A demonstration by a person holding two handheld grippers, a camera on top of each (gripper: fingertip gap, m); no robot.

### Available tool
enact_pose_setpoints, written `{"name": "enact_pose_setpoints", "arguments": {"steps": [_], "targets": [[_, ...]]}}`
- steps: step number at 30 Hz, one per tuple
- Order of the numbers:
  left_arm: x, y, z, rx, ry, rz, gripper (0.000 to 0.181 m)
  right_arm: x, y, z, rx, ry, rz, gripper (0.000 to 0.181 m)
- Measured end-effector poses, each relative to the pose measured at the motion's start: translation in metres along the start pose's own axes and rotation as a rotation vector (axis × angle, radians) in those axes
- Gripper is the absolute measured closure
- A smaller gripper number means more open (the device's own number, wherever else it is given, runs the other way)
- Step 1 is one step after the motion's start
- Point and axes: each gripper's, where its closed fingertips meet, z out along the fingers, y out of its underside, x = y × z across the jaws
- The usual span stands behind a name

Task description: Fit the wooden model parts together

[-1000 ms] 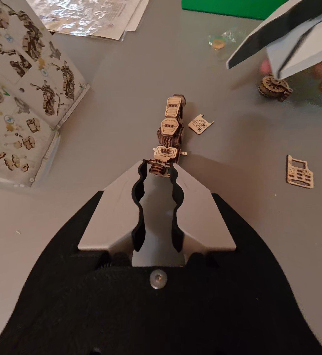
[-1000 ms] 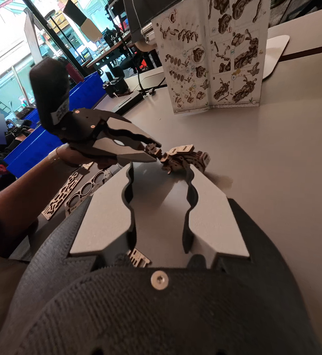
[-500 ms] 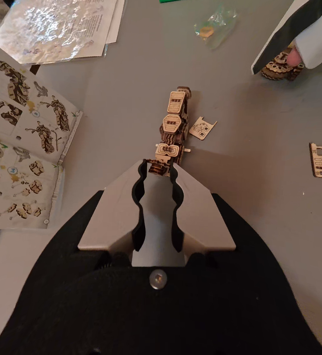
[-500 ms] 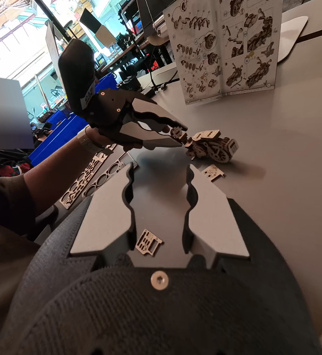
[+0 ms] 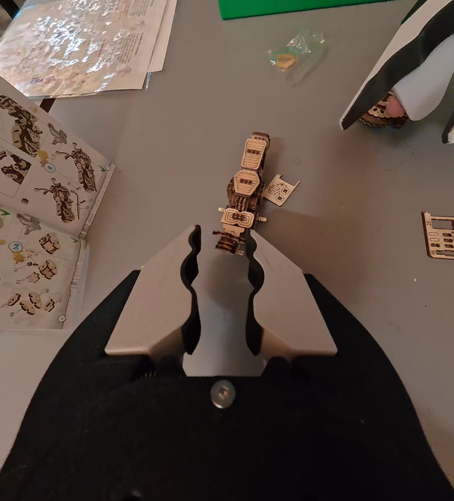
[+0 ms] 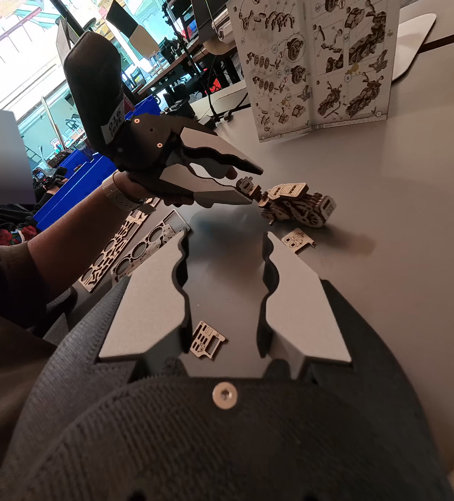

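A partly built wooden motorcycle model [image 5: 247, 184] stands on the grey table [image 5: 166, 162], front end toward me. My left gripper [image 5: 225, 233] is open, its tips on either side of the model's front end, with a gap on the left side. In the right wrist view the left gripper [image 6: 255, 187] reaches the model [image 6: 296, 203] from the left. My right gripper [image 6: 225, 235] is open and empty, short of the model. In the left wrist view the right gripper [image 5: 393, 134] hangs over a wooden wheel assembly [image 5: 377, 118].
Two small flat wooden pieces [image 5: 281, 191] [image 5: 448, 237] lie right of the model. An instruction booklet [image 5: 30, 217] stands at the left. Papers in a shiny sleeve [image 5: 85, 46], a small plastic bag [image 5: 296, 59], a green sheet [image 5: 288, 8]. Cut-out wooden sheets [image 6: 128, 252] lie under the person's forearm.
My left gripper's jaws have spread a little and no longer pinch the model's front end. My right gripper has drawn back from the model toward the wheel assembly.
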Motion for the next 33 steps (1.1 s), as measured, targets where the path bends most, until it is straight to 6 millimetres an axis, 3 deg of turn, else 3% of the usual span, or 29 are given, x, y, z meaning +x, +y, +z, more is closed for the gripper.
{"name": "enact_pose_setpoints", "arguments": {"steps": [10, 33], "targets": [[0.002, 0.002, 0.000, -0.016, 0.015, -0.038, 0.160, 0.000, 0.003, 0.002, -0.012, 0.006, -0.006, 0.128], [0.004, 0.011, -0.012, -0.052, -0.029, -0.123, 0.160, 0.000, 0.006, 0.004, -0.024, 0.001, -0.002, 0.127]]}}
